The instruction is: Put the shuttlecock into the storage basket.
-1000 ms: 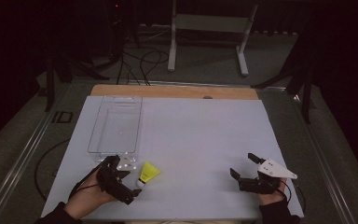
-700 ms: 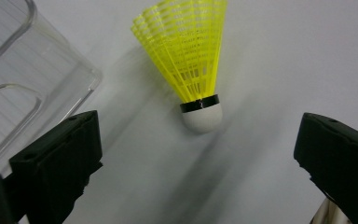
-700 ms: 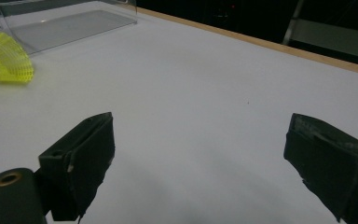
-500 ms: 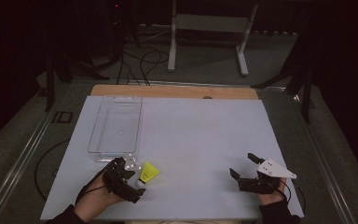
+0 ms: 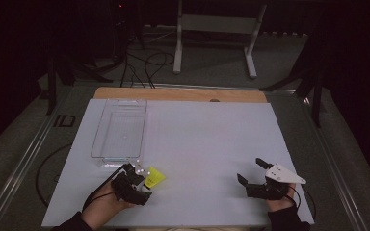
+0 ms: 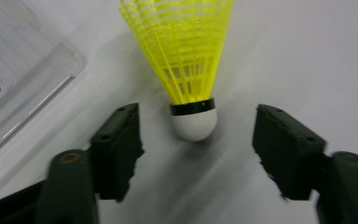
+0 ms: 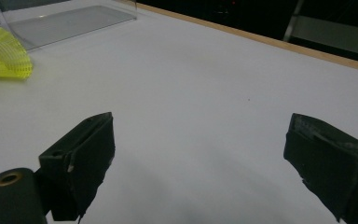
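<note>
A yellow shuttlecock [image 5: 154, 177] with a white cork tip [image 6: 194, 122] lies on its side on the white table, just in front of the clear tray [image 5: 119, 129]. My left gripper [image 5: 141, 182] is open right at it, and the cork tip sits between the two jaws without touching either. In the left gripper view the yellow skirt [image 6: 184, 51] points away from me. My right gripper [image 5: 251, 170] rests open near the front right of the table with nothing between its jaws. The shuttlecock's skirt [image 7: 3, 57] lies far left in the right gripper view.
The clear plastic tray [image 6: 14, 70] stands empty at the left of the white table [image 5: 207, 144]. A wooden strip [image 5: 183, 94] edges the far side. Behind the table are a white metal stand [image 5: 217, 29] and cables on the floor.
My left gripper has moved forward and right up to the shuttlecock, so its jaws now flank the cork tip. The right gripper has stayed still.
</note>
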The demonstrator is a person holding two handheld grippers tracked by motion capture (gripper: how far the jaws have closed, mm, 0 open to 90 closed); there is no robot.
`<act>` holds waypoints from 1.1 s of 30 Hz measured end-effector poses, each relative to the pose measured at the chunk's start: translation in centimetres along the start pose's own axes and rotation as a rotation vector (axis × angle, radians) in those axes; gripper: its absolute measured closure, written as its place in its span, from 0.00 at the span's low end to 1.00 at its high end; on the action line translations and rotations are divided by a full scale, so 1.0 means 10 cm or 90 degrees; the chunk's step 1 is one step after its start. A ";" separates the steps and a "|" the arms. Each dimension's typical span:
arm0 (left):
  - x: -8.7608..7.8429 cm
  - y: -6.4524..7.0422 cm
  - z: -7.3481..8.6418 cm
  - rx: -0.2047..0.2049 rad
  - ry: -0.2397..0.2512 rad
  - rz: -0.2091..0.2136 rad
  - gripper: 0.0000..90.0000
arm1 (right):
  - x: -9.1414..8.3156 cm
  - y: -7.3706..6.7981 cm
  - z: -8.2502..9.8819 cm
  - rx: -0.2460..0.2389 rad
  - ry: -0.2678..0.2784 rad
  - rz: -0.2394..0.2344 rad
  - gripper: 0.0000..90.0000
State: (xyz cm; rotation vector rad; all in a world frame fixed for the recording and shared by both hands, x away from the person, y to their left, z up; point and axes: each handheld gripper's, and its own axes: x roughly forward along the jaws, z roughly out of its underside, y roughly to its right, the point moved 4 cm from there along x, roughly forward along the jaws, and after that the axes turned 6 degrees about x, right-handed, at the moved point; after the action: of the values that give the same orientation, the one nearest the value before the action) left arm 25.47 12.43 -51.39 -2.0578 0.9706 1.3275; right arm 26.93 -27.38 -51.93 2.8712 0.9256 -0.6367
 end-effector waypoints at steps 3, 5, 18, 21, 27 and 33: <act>0.03 0.01 -0.01 -0.007 -0.006 0.012 0.48 | 0.00 0.00 0.00 0.000 0.000 0.000 0.10; 0.04 0.01 -0.01 -0.005 -0.014 0.011 0.52 | 0.00 0.00 0.00 0.001 -0.001 0.000 0.10; 0.15 0.00 -0.04 -0.012 -0.031 0.011 0.63 | 0.01 0.00 0.01 -0.001 -0.006 0.001 0.10; 0.16 0.00 -0.04 -0.009 -0.036 0.013 0.66 | 0.00 0.00 0.01 -0.001 -0.006 0.001 0.10; 0.19 0.01 -0.03 -0.011 -0.040 0.013 0.71 | 0.01 0.01 0.01 0.000 -0.008 0.002 0.10; 0.19 0.02 -0.04 -0.012 -0.044 0.014 0.72 | 0.00 0.01 0.01 0.000 -0.007 0.001 0.10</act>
State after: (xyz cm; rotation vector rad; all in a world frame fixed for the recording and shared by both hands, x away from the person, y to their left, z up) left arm 26.07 11.49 -53.02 -2.0064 0.9567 1.4156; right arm 26.98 -27.42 -52.02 2.8647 0.9206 -0.6525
